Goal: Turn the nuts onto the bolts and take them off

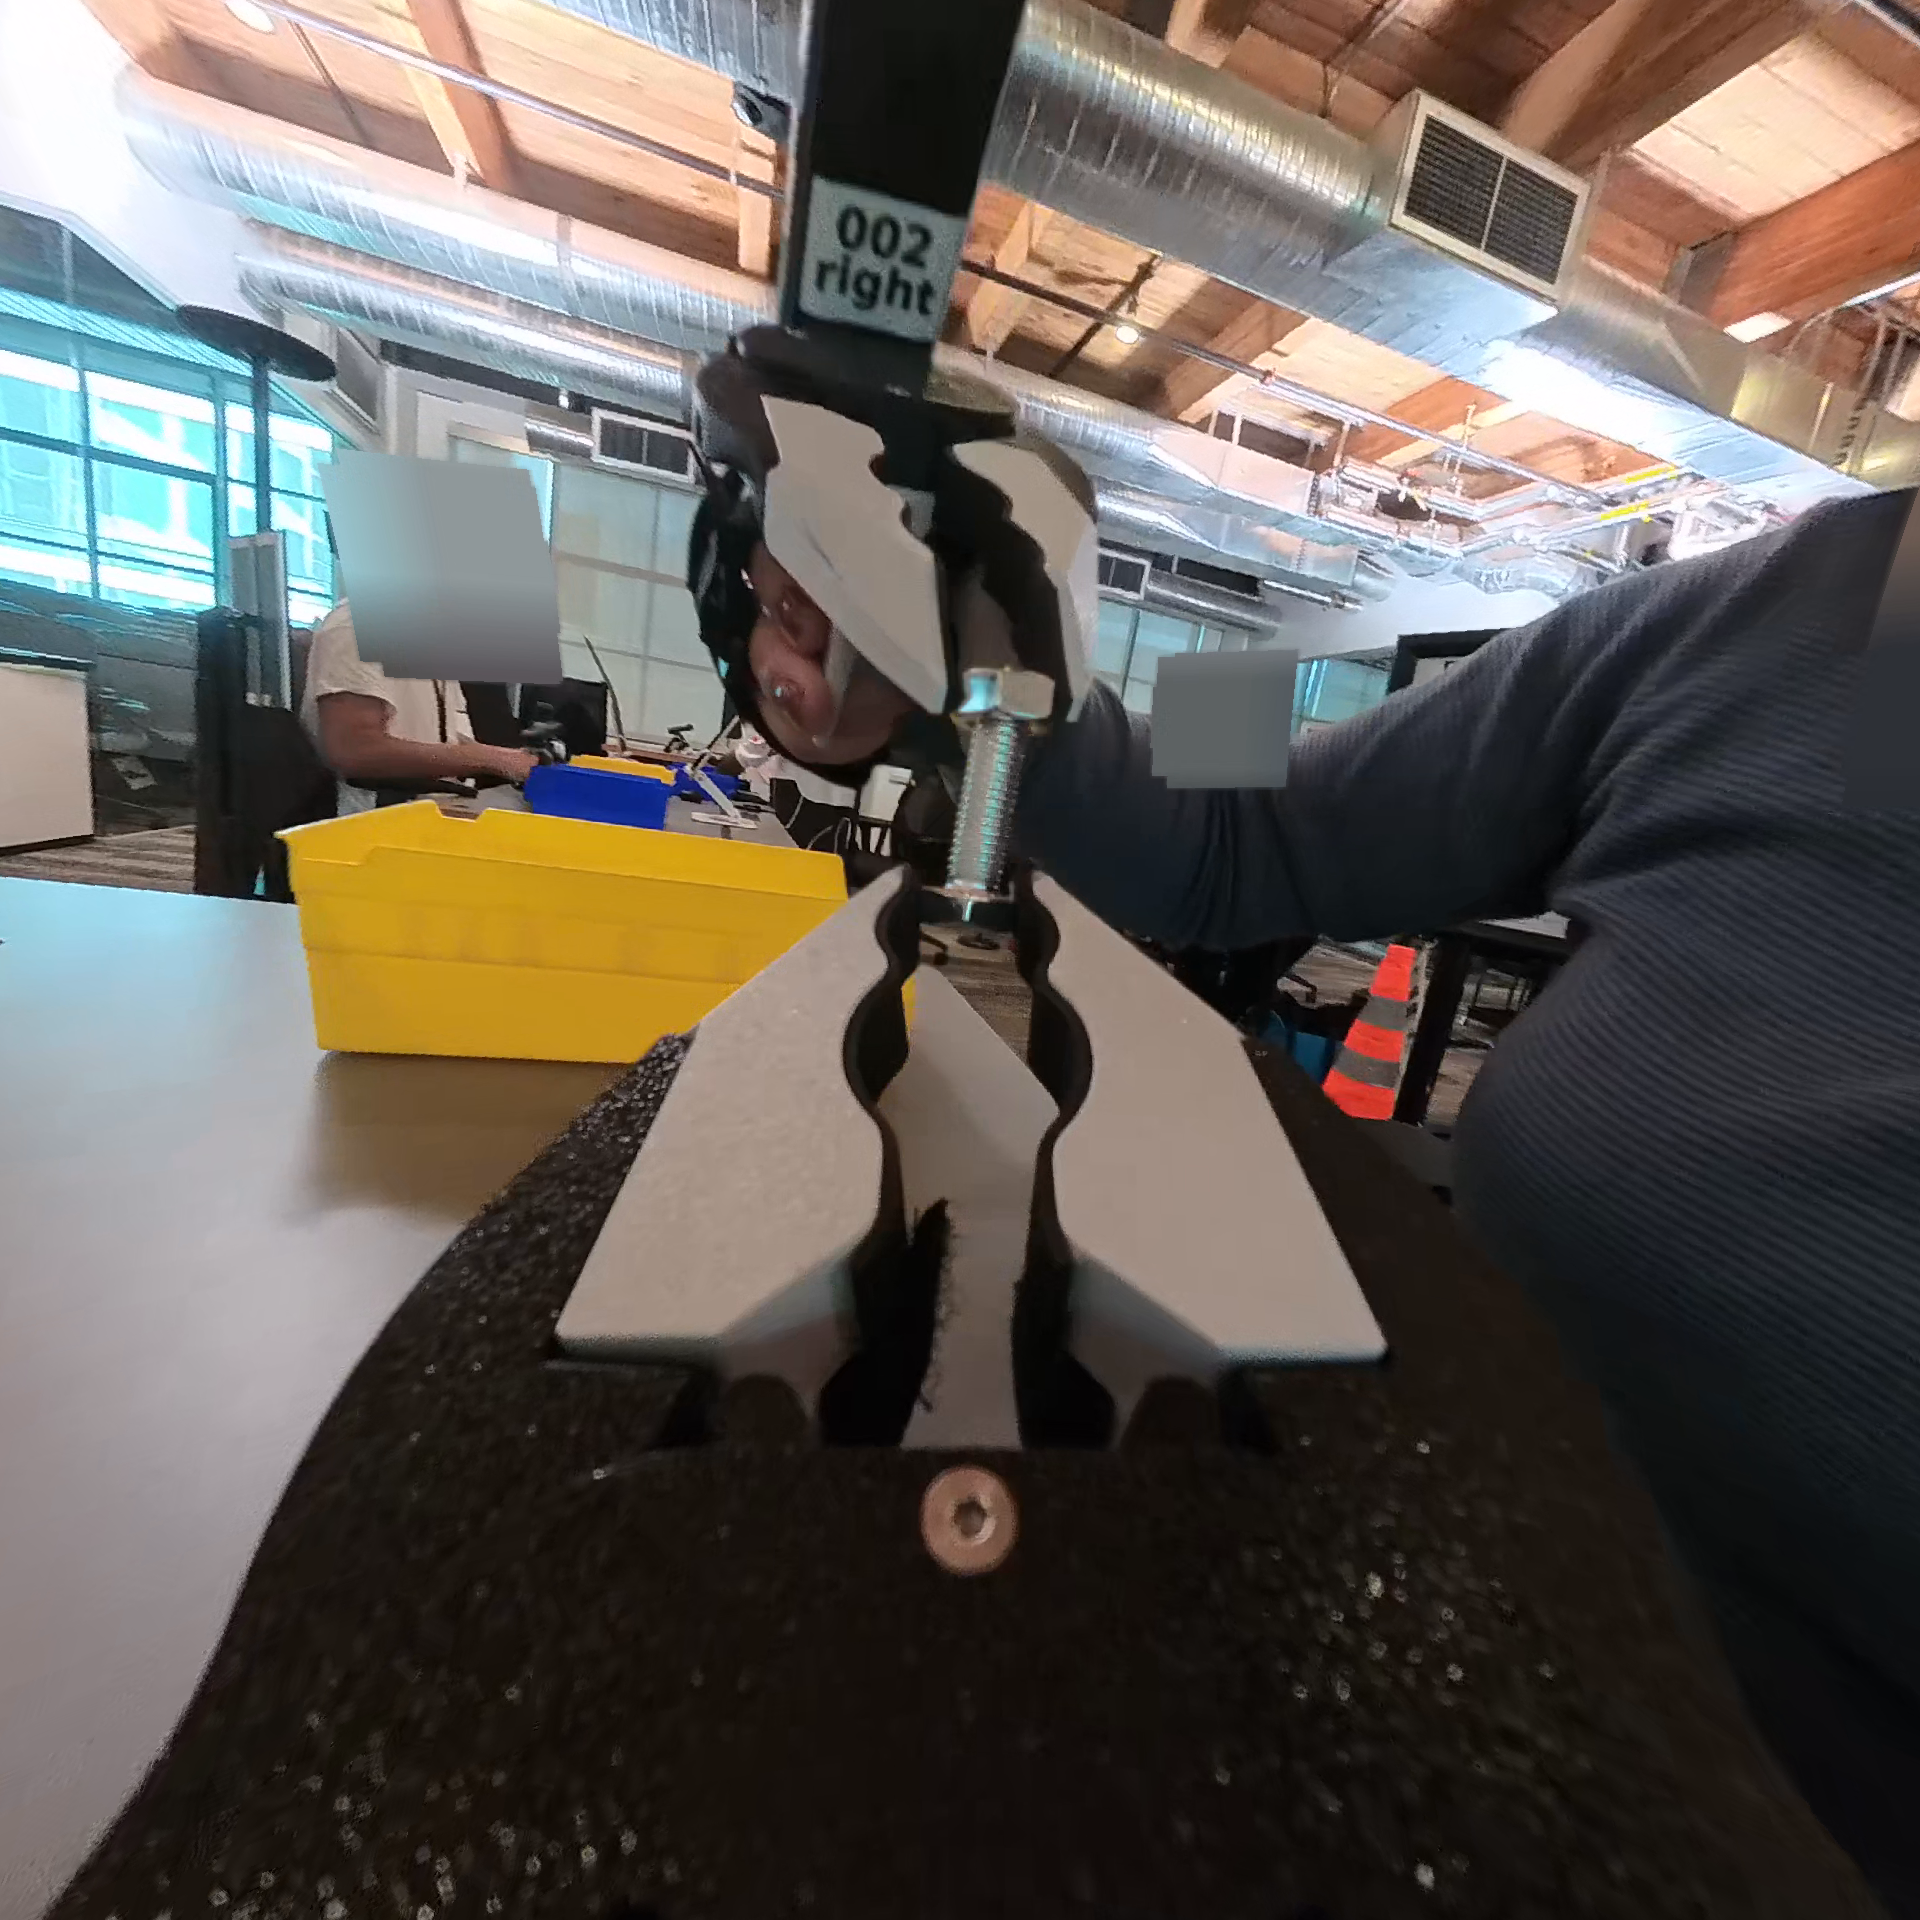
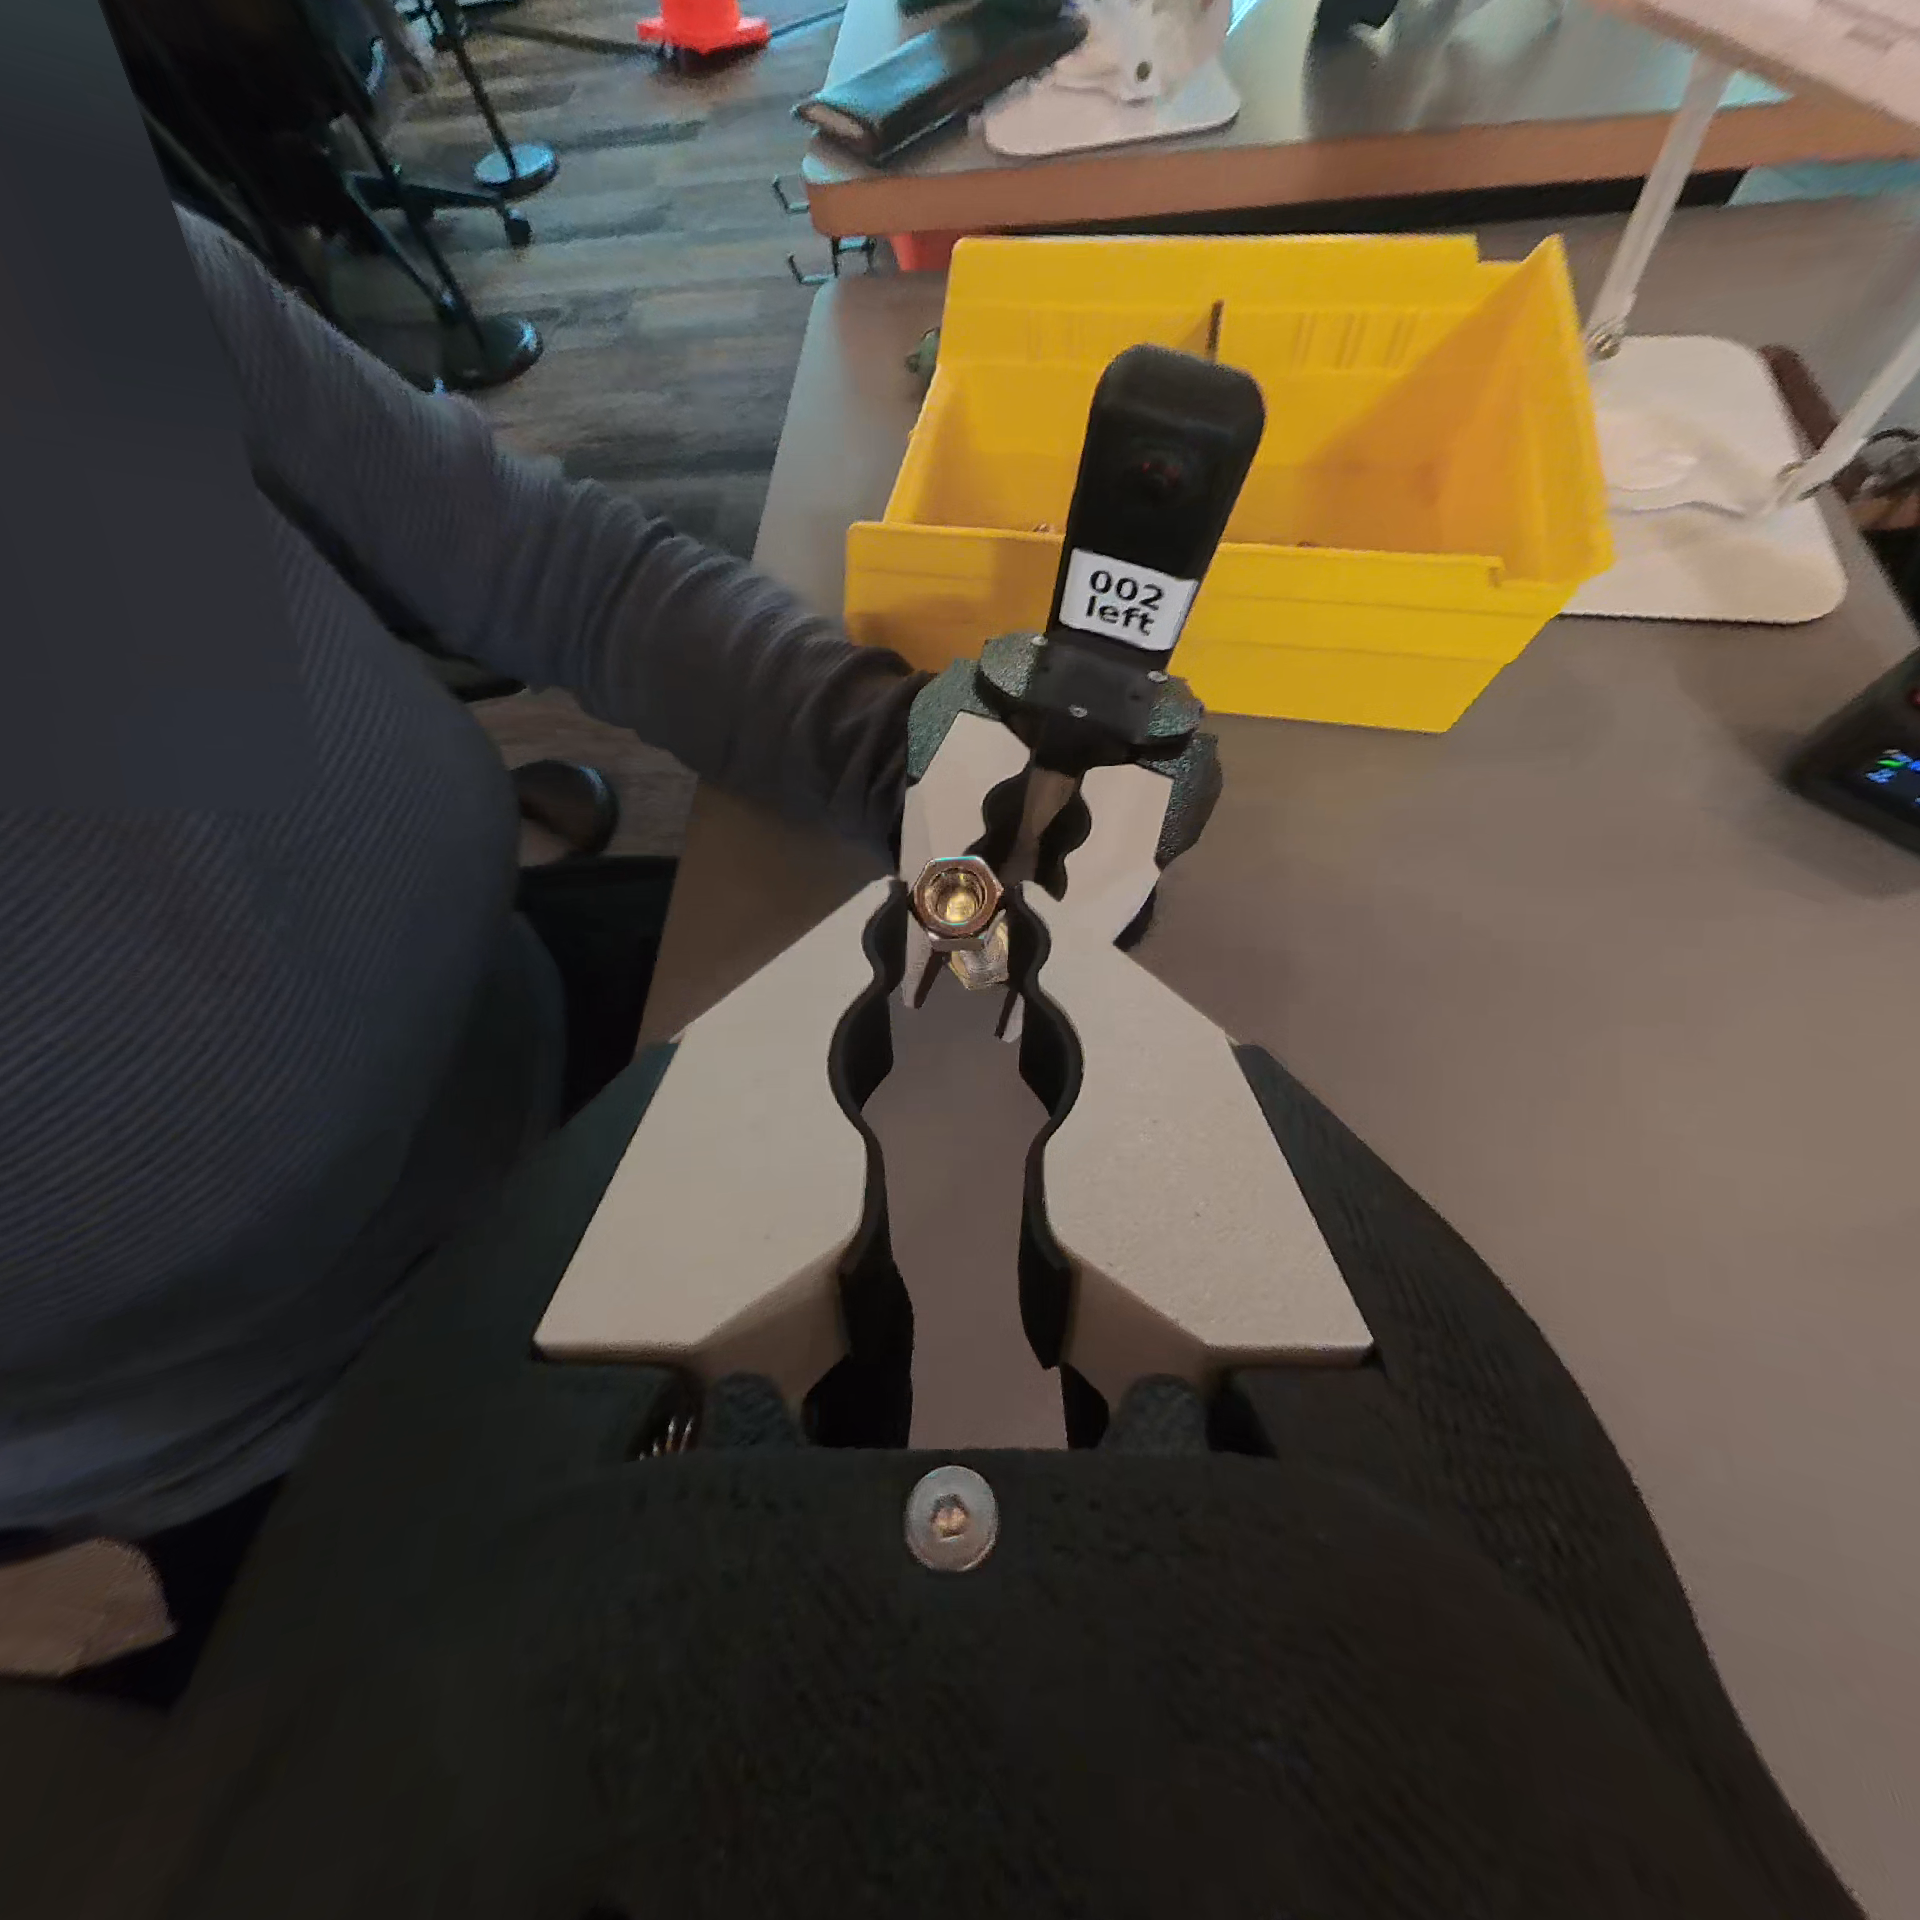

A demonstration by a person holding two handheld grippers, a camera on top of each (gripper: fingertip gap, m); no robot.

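A silver threaded bolt [image 1: 985,800] stands upright in the air over the table's near edge. My right gripper [image 2: 958,896] comes down from above and is shut on the hex nut [image 2: 956,899] at the bolt's top end. The nut looks hollow seen end-on. In the left wrist view the right gripper [image 1: 1003,707] pinches the nut [image 1: 1008,691]. My left gripper [image 1: 966,883] is closed around the bolt's lower end, which its tips partly hide. It also shows in the right wrist view [image 2: 961,997], just below the nut.
A yellow bin [image 1: 540,935] stands on the grey table [image 1: 156,1143] just behind the grippers and also shows in the right wrist view [image 2: 1351,665]. A white stand base [image 2: 1704,499] and a dark device with a screen [image 2: 1870,769] lie to the right. The person's sleeve [image 2: 571,623] reaches in from the left. Only a small space, under 4 cm, lies between the two pairs of fingers.
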